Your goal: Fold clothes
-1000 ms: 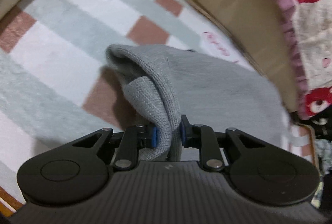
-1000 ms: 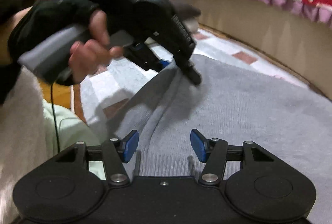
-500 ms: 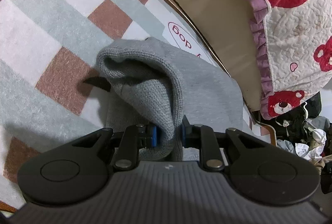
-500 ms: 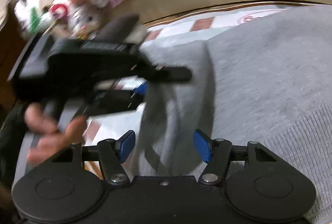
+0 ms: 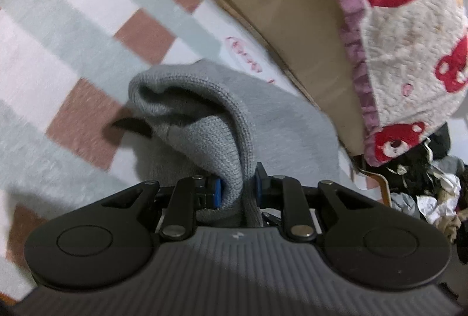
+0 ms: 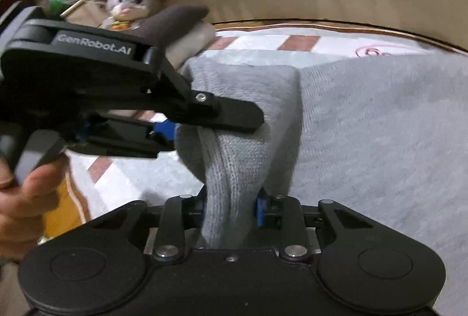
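A grey knit sweater (image 5: 278, 123) lies on a checked blanket (image 5: 73, 53). My left gripper (image 5: 237, 190) is shut on a bunched, ribbed edge of it, and the fold rises in front of the pads. In the right wrist view the sweater (image 6: 365, 117) spreads to the right. There my right gripper (image 6: 229, 207) has a ribbed fold between its blue pads, its jaws are closing and the pads press on the knit. The left gripper (image 6: 204, 134) holds the same fold just beyond, with a person's hand (image 6: 26, 199) on its handle.
A beige padded wall (image 5: 278, 3) borders the blanket, with a white quilt with red bears (image 5: 409, 23) above it. A plush rabbit (image 6: 131, 0) and a dark soft item (image 6: 175, 20) sit at the back. Crumpled clutter (image 5: 424, 193) lies at the right.
My right gripper's jaws have gone from wide open to pressed on the ribbed fold, close beside the left gripper. The left gripper has kept its grip and turned a little.
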Motion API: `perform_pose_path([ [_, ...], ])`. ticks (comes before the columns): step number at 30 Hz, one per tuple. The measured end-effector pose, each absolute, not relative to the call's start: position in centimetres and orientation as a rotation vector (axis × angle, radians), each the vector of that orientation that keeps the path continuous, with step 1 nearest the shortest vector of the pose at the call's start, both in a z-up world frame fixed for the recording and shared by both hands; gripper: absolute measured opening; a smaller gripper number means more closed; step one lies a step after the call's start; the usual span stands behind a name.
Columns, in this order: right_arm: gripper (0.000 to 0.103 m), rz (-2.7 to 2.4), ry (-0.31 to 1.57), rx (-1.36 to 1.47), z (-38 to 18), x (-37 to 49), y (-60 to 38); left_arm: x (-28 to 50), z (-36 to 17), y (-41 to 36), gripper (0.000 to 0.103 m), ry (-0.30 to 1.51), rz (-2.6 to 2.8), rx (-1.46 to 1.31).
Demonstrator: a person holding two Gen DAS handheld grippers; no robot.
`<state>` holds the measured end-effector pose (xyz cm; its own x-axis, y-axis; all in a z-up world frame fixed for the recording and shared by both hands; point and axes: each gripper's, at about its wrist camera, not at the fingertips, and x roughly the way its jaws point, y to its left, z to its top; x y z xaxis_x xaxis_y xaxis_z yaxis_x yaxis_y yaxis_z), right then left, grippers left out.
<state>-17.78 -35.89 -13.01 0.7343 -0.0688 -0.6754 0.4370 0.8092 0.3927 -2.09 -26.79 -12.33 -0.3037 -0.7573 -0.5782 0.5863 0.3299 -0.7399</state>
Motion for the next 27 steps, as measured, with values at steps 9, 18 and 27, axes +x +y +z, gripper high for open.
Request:
perform_pose_path([
  [9,0.031,-0.186,0.61,0.608,-4.5,-30.2,-44.6,-10.9,-3.5,-33.4,0.019,1.166,-1.632,-0.214],
  [18,0.032,-0.358,0.485,0.877,-7.8,-44.1,-57.4,-23.0,-1.5,-51.9,0.019,1.198,-1.733,0.04],
  [27,0.051,-0.584,0.608,1.098,-15.4,-44.8,-62.6,-26.7,-6.9,-54.2,0.037,1.017,-1.584,0.282],
])
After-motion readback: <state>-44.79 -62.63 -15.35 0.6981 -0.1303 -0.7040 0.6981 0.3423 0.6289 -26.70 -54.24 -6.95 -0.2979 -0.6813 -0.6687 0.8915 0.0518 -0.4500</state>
